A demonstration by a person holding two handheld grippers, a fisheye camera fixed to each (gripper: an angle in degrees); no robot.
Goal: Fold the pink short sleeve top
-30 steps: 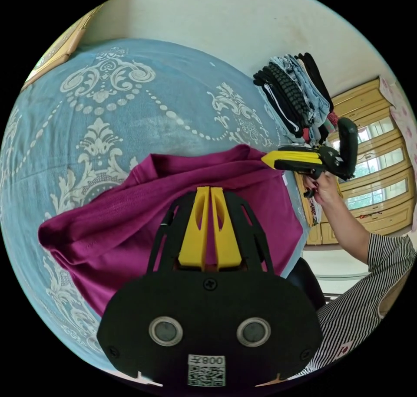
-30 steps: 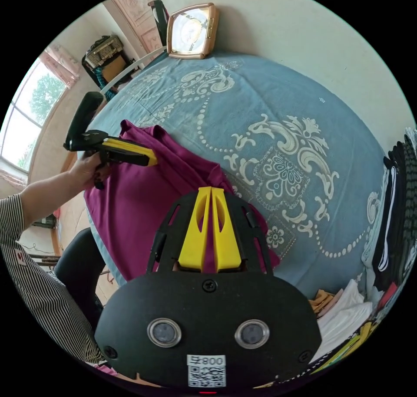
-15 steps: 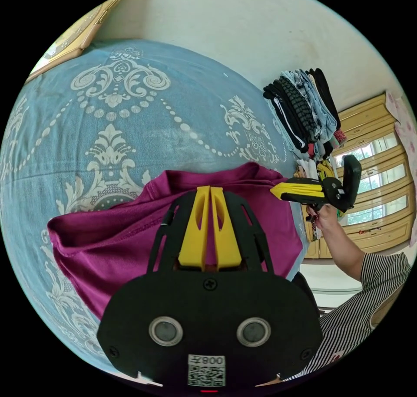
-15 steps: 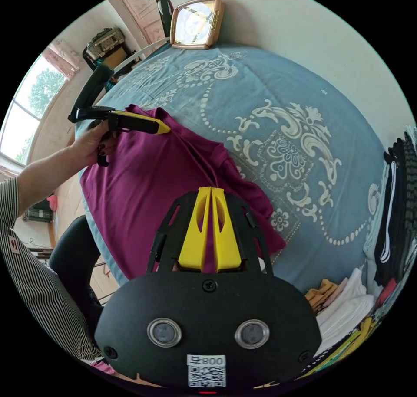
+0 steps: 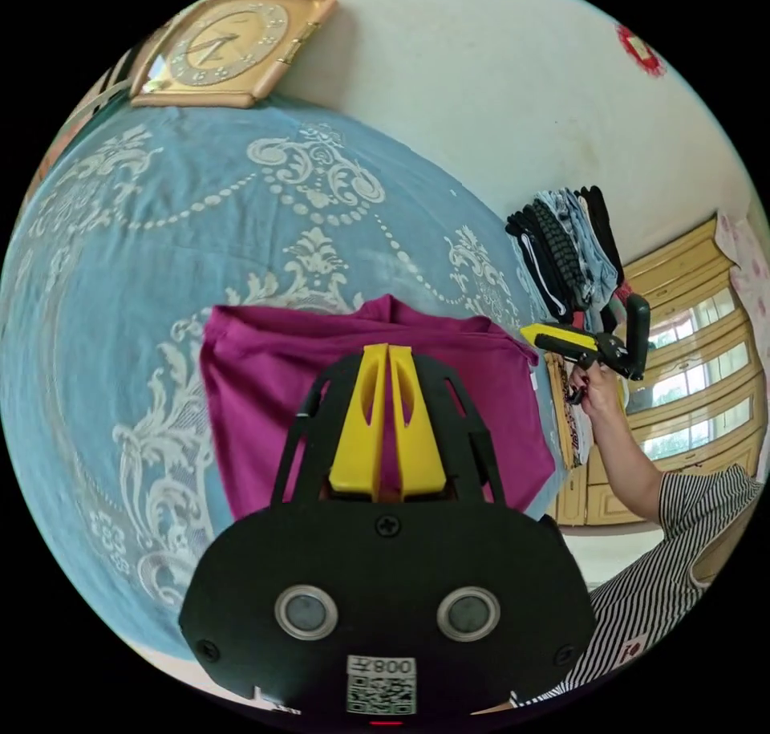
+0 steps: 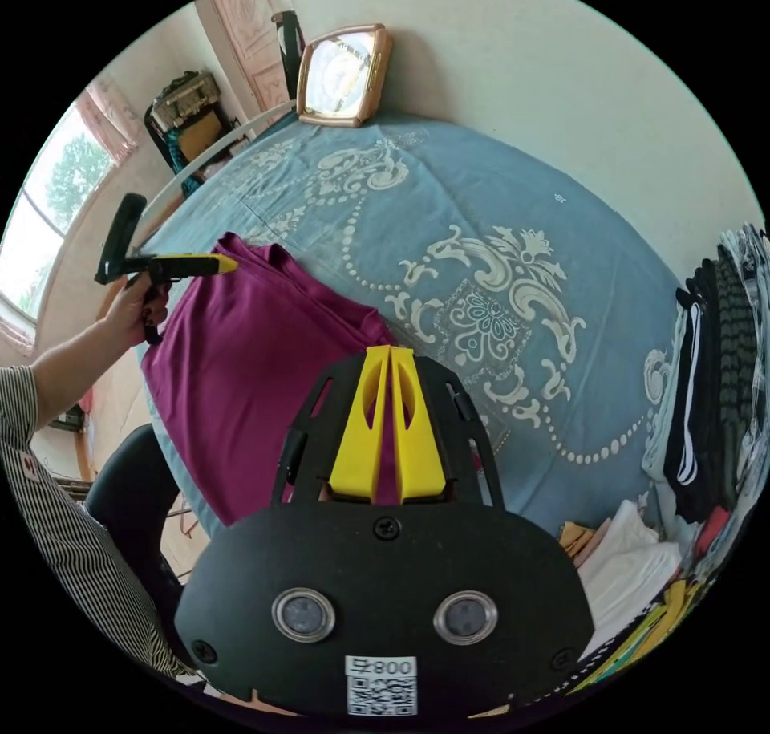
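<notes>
The pink top (image 5: 265, 381) is magenta and lies as a flat, roughly rectangular shape on the blue patterned bedspread (image 5: 120, 229). My left gripper (image 5: 389, 349) is shut, with the top's cloth showing between its yellow jaws. The right gripper (image 5: 525, 333), held in a hand, pinches the top's far right corner. In the right gripper view the top (image 6: 233, 365) stretches from my shut right gripper (image 6: 389, 350) to the left gripper (image 6: 233, 263), which sits at the garment's far corner.
A gold-framed clock (image 5: 224, 44) leans on the wall at the bedspread's (image 6: 497, 204) far end. A stack of folded dark clothes (image 6: 722, 365) stands at the right, with white and yellow clothes (image 6: 634, 565) below. A person's striped sleeve (image 6: 56, 525) is at the left.
Both grippers have drawn apart along the top's edge, pulling it taut. The loose, bunched cloth now lies flatter and squarer on the bedspread. Both cameras have shifted.
</notes>
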